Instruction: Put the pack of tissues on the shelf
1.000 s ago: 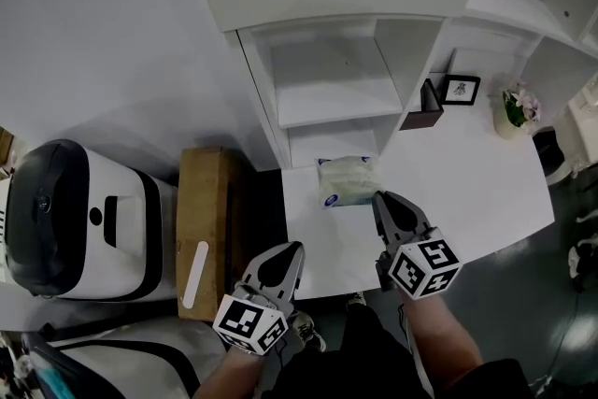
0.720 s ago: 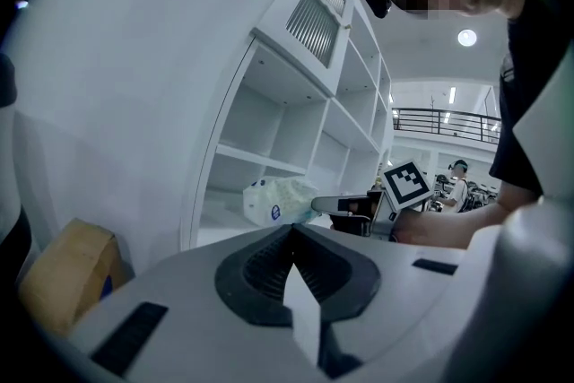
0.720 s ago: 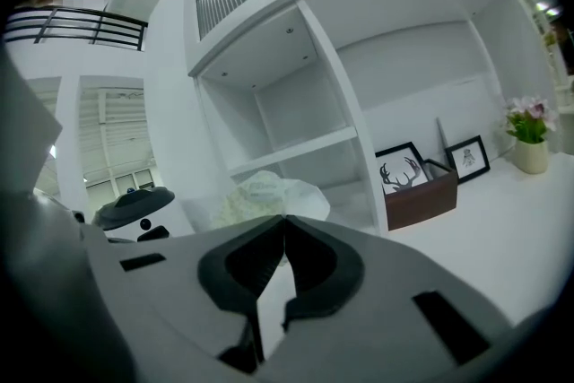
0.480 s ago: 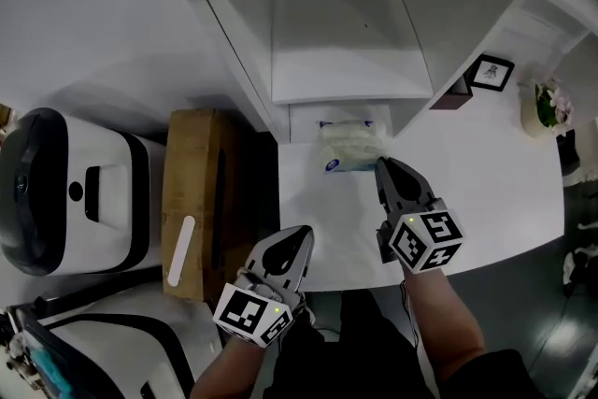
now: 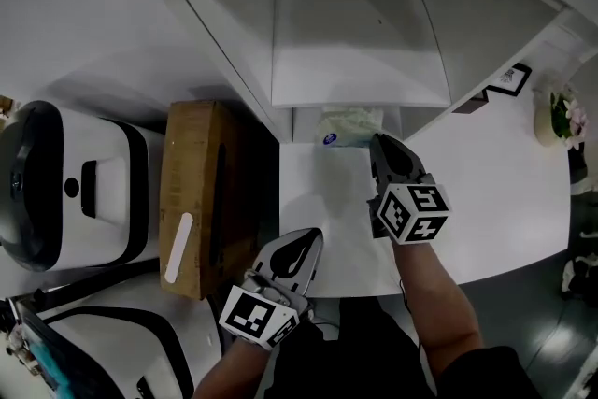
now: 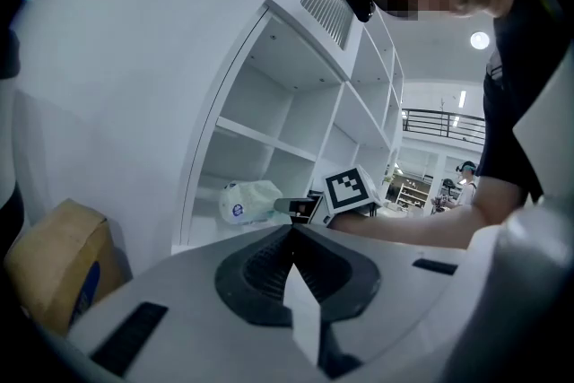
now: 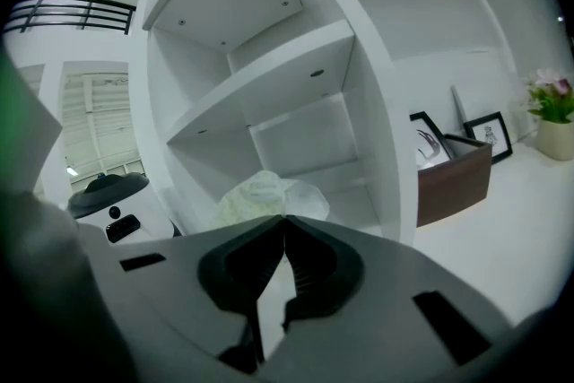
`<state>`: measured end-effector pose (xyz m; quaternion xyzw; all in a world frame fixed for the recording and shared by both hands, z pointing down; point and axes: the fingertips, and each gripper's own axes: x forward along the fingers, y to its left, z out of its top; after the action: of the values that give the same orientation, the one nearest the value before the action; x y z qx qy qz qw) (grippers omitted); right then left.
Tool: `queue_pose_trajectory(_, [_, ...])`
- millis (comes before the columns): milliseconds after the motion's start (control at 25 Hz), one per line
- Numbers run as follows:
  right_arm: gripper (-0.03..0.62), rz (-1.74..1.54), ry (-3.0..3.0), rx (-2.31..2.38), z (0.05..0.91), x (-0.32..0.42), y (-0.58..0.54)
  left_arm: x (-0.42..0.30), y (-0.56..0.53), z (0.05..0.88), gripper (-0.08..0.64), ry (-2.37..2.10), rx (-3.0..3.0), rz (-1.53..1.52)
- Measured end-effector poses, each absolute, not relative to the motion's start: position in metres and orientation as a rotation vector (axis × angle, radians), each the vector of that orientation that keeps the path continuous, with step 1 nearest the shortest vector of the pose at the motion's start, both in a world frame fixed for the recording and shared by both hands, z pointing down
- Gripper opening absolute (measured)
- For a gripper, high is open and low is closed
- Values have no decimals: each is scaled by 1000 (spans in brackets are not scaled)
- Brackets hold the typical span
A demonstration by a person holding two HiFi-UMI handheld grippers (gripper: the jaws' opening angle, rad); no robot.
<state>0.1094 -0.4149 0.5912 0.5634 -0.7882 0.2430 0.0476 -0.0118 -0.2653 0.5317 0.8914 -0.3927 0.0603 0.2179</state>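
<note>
Pinching the pack of tissues [image 5: 348,128] by its end lets my right gripper [image 5: 379,145] poke it into the shelf [image 5: 355,61]; left gripper [image 5: 303,245] closed, empty

The shelf [image 5: 355,61] hides the back of the pack of tissues [image 5: 348,128]. Its blue label [image 5: 329,140] is too small to read. The picture frame [image 5: 512,78] is half hidden too.

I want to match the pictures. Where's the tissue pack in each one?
Head view: tissue pack upper middle, under the white shelf's front edge.
Left gripper view: tissue pack left of centre, by the lowest compartment.
Right gripper view: tissue pack centre, past the jaws.
Shared landmark: the white shelf.
</note>
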Motion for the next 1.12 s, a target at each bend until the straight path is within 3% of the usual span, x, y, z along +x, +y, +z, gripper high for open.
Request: queue_pose_trajectory(1120, [9, 760, -2260, 1683, 657, 109, -456, -51, -252, 527, -2, -1239, 2398, 202])
